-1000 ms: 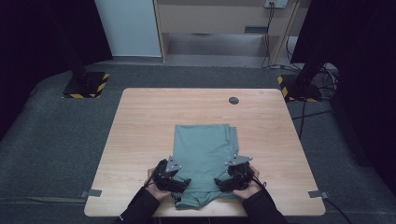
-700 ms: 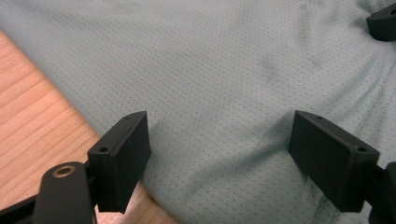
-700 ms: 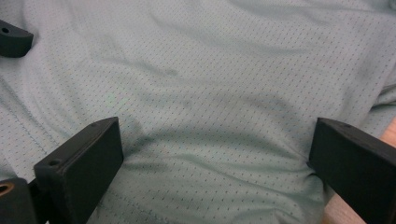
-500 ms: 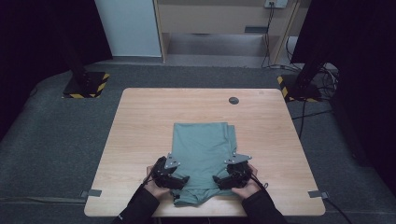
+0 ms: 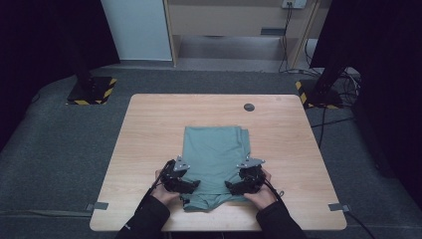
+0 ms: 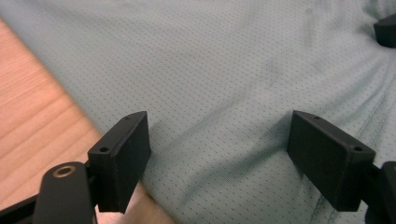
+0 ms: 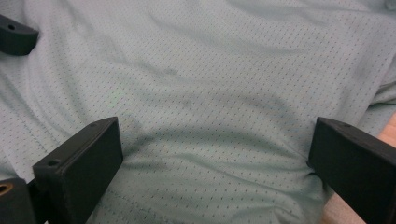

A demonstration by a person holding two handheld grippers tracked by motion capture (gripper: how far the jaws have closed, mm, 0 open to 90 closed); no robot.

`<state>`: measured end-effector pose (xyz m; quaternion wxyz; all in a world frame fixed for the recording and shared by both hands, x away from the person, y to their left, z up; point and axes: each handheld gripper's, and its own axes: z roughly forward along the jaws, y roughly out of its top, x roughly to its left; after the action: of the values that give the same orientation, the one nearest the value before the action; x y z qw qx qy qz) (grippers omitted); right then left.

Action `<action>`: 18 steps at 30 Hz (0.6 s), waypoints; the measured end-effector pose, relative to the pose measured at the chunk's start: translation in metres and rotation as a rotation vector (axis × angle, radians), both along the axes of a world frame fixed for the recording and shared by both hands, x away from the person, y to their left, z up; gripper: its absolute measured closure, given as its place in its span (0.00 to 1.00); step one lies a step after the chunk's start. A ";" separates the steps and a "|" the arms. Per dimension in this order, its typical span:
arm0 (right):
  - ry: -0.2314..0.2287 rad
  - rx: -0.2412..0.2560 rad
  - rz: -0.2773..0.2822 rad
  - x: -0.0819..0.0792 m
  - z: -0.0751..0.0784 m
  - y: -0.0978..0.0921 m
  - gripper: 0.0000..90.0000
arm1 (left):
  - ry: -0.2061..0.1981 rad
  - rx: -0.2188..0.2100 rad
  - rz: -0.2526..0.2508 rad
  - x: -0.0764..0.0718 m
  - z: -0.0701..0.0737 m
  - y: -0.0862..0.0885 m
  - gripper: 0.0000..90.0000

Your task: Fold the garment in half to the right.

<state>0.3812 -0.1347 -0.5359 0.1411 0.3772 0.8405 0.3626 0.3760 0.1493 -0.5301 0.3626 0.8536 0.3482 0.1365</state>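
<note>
A folded grey-green mesh garment (image 5: 215, 157) lies flat in the middle of the wooden table (image 5: 149, 129), its near end towards the front edge. My left gripper (image 5: 191, 185) rests on the garment's near left corner and is open, its jaws wide apart over the cloth (image 6: 219, 93). My right gripper (image 5: 230, 186) sits on the near right corner, also open, with wrinkled cloth (image 7: 210, 102) between the jaws. Nothing is pinched in either one. A tip of the other gripper (image 7: 16, 33) shows at the upper left of the right gripper view.
A small dark round disc (image 5: 249, 107) lies on the table near its far edge. Bare wood surrounds the garment on the left, right and far sides. Black stands with cables (image 5: 323, 89) are on the floor behind the table.
Both grippers slid slightly inward and nearer along the garment's near end. The garment's near edge looks a little more bunched.
</note>
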 end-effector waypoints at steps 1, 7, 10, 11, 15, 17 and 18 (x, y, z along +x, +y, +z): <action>0.001 -0.001 -0.001 0.001 0.000 0.000 0.03 | 0.002 0.005 -0.002 0.001 0.000 0.000 0.22; 0.005 -0.007 -0.005 0.005 0.001 0.001 0.03 | 0.023 0.032 -0.013 0.010 0.003 -0.002 0.22; 0.010 -0.010 -0.009 0.009 0.001 0.002 0.03 | 0.026 0.036 -0.009 0.014 0.004 -0.002 0.22; 0.008 -0.009 -0.009 0.011 0.001 0.002 0.03 | 0.025 0.038 -0.009 0.015 0.004 -0.002 0.22; 0.004 -0.007 -0.006 0.016 0.001 0.002 0.03 | 0.026 0.037 -0.001 0.020 0.004 -0.002 0.22; -0.003 0.001 -0.010 0.018 0.000 0.002 0.03 | 0.022 0.030 0.006 0.023 0.003 -0.001 0.22; -0.003 0.001 -0.010 0.018 0.000 0.002 0.03 | 0.022 0.030 0.006 0.023 0.003 -0.001 0.22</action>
<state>0.3996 -0.1325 -0.5361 0.1436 0.3808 0.8382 0.3630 0.3989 0.1481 -0.5270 0.3453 0.8595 0.3525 0.1332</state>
